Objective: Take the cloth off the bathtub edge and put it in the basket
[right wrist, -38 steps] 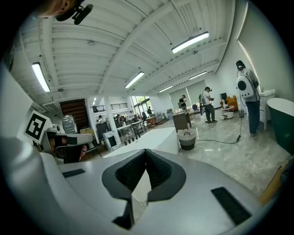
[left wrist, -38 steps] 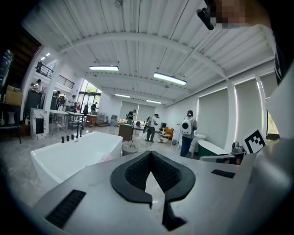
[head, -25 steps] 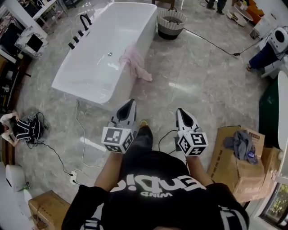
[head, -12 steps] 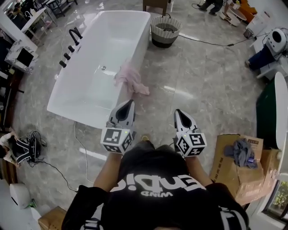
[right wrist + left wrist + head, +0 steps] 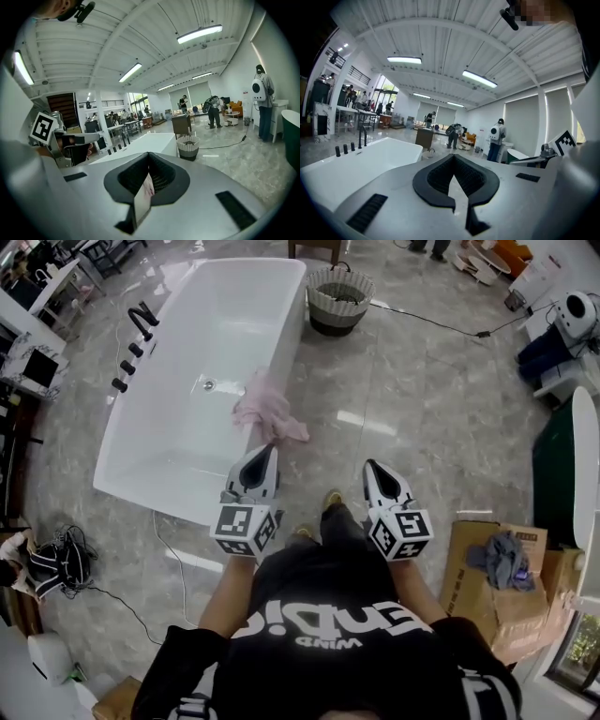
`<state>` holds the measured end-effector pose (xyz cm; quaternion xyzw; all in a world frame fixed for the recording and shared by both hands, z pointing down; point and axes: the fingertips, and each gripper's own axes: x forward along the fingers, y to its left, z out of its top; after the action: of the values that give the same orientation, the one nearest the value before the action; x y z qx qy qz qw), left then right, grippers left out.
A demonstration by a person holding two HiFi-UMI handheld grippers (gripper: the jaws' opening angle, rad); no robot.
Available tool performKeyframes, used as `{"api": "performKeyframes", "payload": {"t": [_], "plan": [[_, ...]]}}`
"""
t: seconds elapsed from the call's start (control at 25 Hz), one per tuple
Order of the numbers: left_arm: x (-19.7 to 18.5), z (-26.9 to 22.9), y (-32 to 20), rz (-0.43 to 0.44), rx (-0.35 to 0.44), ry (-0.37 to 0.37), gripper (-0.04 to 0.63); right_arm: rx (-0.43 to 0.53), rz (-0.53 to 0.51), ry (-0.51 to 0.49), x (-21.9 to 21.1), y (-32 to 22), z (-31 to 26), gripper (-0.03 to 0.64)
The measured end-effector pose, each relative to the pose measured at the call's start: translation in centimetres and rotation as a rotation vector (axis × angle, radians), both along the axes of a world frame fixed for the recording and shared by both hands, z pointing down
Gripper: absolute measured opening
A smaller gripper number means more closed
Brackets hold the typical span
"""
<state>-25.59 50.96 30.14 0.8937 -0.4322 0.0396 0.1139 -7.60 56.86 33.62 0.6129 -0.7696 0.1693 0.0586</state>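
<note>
Head view: the pink cloth point(image 5: 266, 412) hangs over the bathtub point(image 5: 178, 437) edge, just beyond the left tongs point(image 5: 269, 450); the right tongs point(image 5: 371, 466) sit further right. Both are closed, empty. The basket point(image 5: 340, 298) stands far off.

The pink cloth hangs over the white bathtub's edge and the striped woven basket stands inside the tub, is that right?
No: the head view shows the striped woven basket on the floor beyond the white bathtub, not inside it. The pink cloth does hang over its edge.
</note>
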Motion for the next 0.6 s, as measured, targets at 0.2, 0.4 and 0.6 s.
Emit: {"api": "performKeyframes", "payload": {"t": [0.2, 0.4, 0.6], "plan": [[1.1, 0.7, -4.7, -0.011, -0.002, -0.007, 0.014, 0.009, -0.022, 0.001, 0.7, -5.3, 0.5, 0.014], [2.8, 0.5, -10.4, -0.03, 0.014, -0.017, 0.013, 0.015, -0.042, -0.011, 2.5, -12.0, 0.8, 0.013], [5.1, -0.6, -15.9, -0.053, 0.031, -0.037, 0.012, 0.015, -0.096, -0.022, 4.3, -18.4, 0.0, 0.014]]}}
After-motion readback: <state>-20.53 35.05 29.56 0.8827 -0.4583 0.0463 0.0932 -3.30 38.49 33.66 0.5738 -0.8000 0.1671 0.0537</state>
